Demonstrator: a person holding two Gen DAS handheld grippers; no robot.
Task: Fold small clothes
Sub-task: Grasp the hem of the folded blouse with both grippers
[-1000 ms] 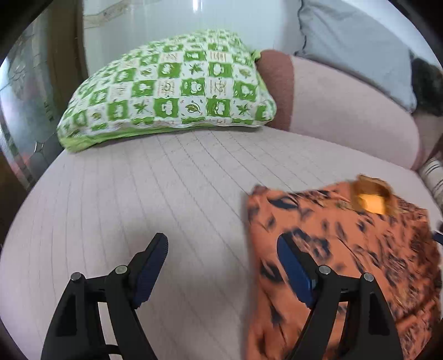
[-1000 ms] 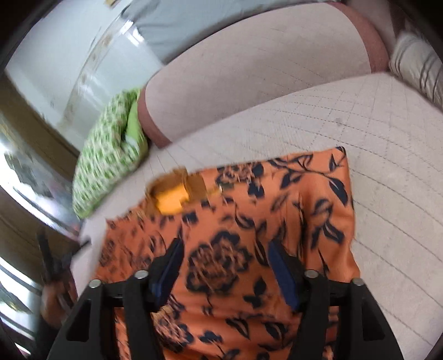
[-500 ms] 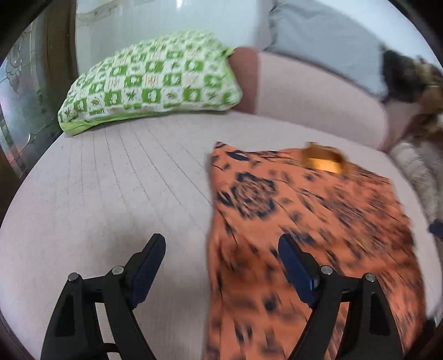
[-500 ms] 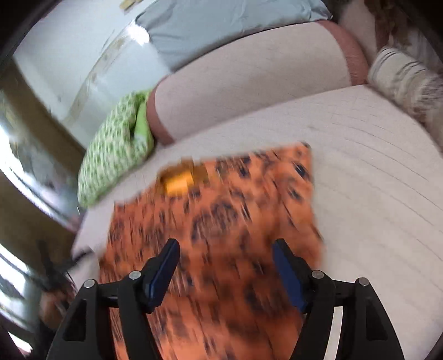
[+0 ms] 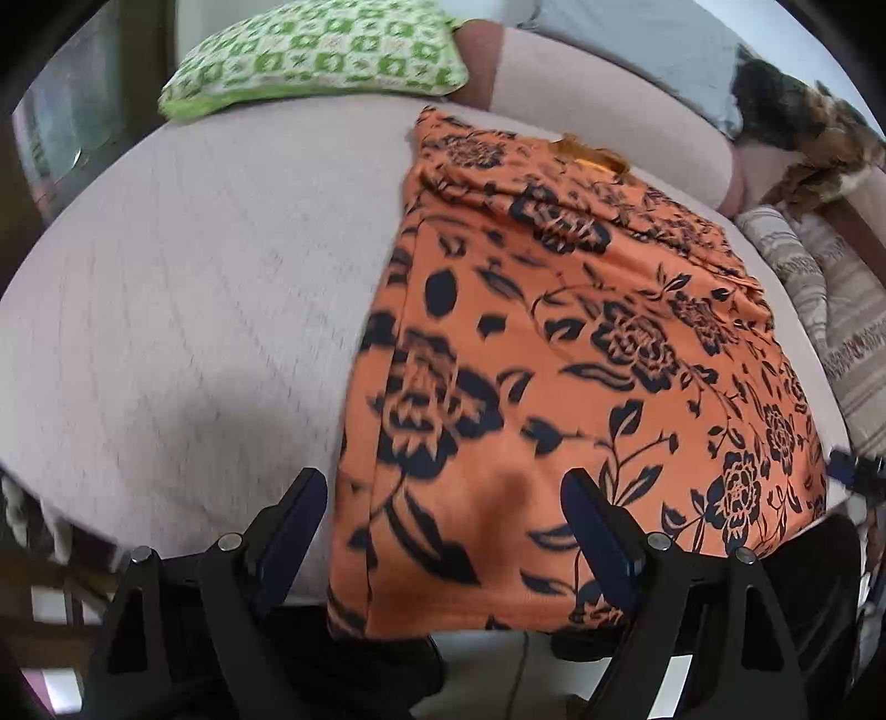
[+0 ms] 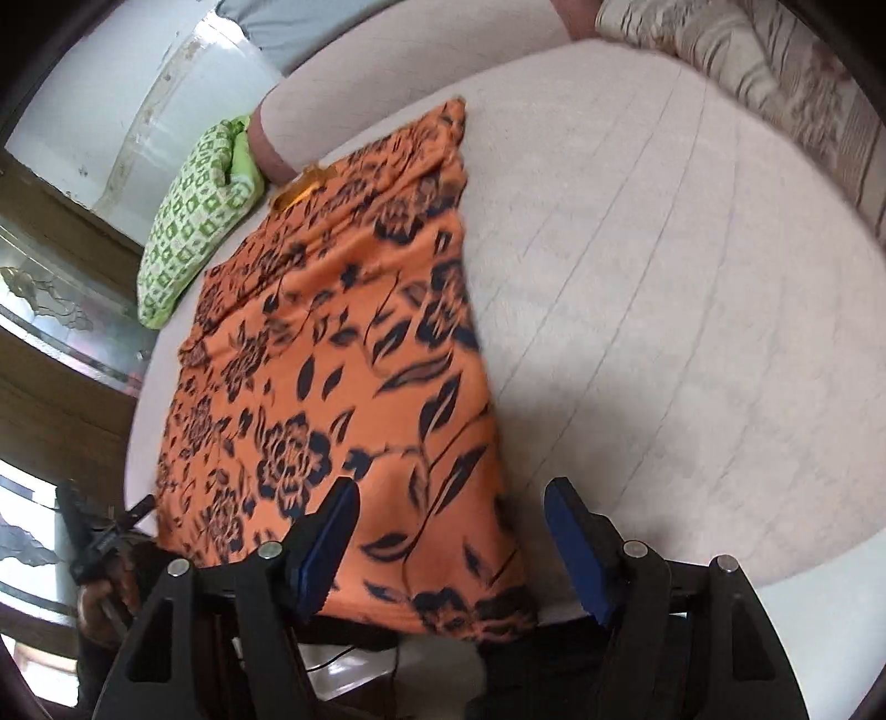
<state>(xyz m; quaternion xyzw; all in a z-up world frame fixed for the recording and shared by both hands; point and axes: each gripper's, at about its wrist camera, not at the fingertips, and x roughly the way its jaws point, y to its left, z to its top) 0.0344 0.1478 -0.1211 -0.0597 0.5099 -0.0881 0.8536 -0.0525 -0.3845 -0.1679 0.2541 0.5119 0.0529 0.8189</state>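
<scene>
An orange garment with dark blue flowers (image 5: 554, 354) lies spread flat on the pale quilted bed (image 5: 194, 288), its near hem hanging over the bed's front edge. It also shows in the right wrist view (image 6: 332, 376). My left gripper (image 5: 443, 531) is open and empty, above the garment's near left corner. My right gripper (image 6: 448, 537) is open and empty, above the near right corner. The left gripper shows small at the lower left of the right wrist view (image 6: 105, 537).
A green-and-white checked pillow (image 5: 315, 55) lies at the head of the bed. A pink bolster (image 5: 598, 105) runs along the back. A beige striped cushion (image 5: 830, 310) and a grey pillow (image 5: 637, 39) lie at the right. Dark wooden frames (image 6: 61, 387) stand left.
Both grippers have pulled back toward the bed's front edge. The garment now lies stretched out flat, with its hem over the edge. Both stay open.
</scene>
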